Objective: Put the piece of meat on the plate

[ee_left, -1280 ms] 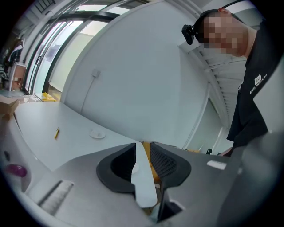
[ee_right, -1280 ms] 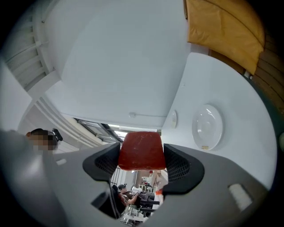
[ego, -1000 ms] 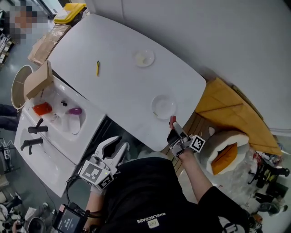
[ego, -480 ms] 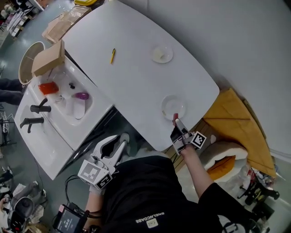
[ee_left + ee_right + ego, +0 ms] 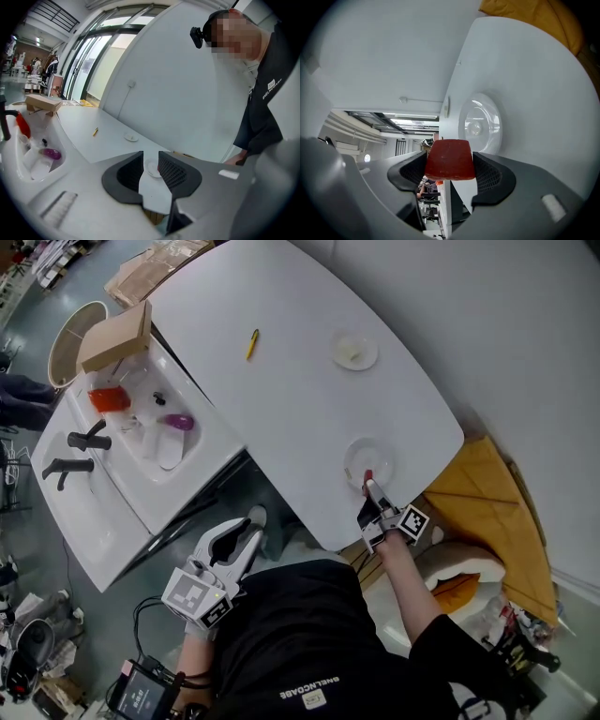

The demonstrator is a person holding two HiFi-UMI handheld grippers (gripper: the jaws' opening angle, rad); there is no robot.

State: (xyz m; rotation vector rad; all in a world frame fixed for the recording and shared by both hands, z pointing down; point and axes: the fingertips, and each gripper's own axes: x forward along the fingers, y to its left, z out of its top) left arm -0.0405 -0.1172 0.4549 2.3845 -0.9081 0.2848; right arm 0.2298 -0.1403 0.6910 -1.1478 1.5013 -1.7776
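The meat is gripped between the jaws of the right gripper, at the near rim of the plate on the counter. The left gripper is held off the counter edge, jaws apart and empty.
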